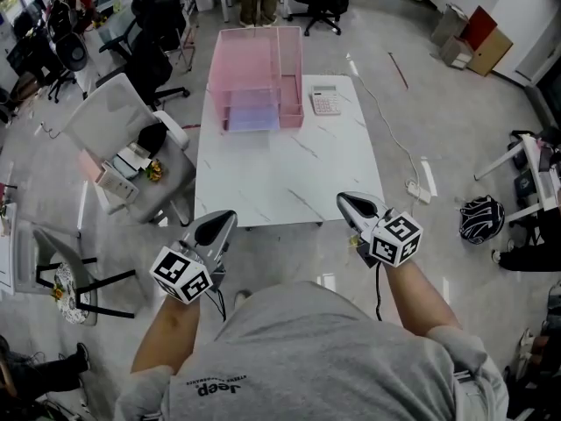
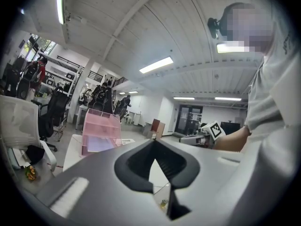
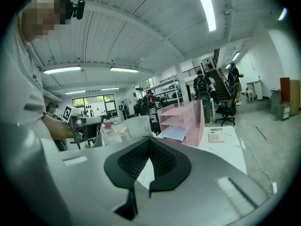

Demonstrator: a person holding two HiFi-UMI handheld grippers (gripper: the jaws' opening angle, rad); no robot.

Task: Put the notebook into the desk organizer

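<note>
Ahead of both hands, and well apart from them, the task's things sit at the far end of the bench (image 1: 289, 174). The left tongs (image 1: 221, 220) are clenched on nothing, with only the bench top showing past their pads, and they hang off the near edge pointing level. Up the bench from them stands the pink organizer (image 1: 254, 64), its open side toward the person. The lilac notebook (image 1: 252, 112) lies flat at its lowest tray, its long side seemingly across the bench; how far in it sits cannot be told. A calculator (image 1: 326, 101) lies just beside the organizer on the right. The right tongs (image 1: 349, 202) are likewise clenched and empty, tilted slightly down by the near right corner. The notebook lies more in line with the left tongs, so that hand looks the nearer, and any reach would have to run the bench's length. The top is white with thin grey veins. Around it is an open office with a glossy grey floor (image 1: 421, 86), a white chair (image 1: 114, 117) at the left, and a cable (image 1: 394, 139) and a helmet (image 1: 481, 217) on the floor at the right
</note>
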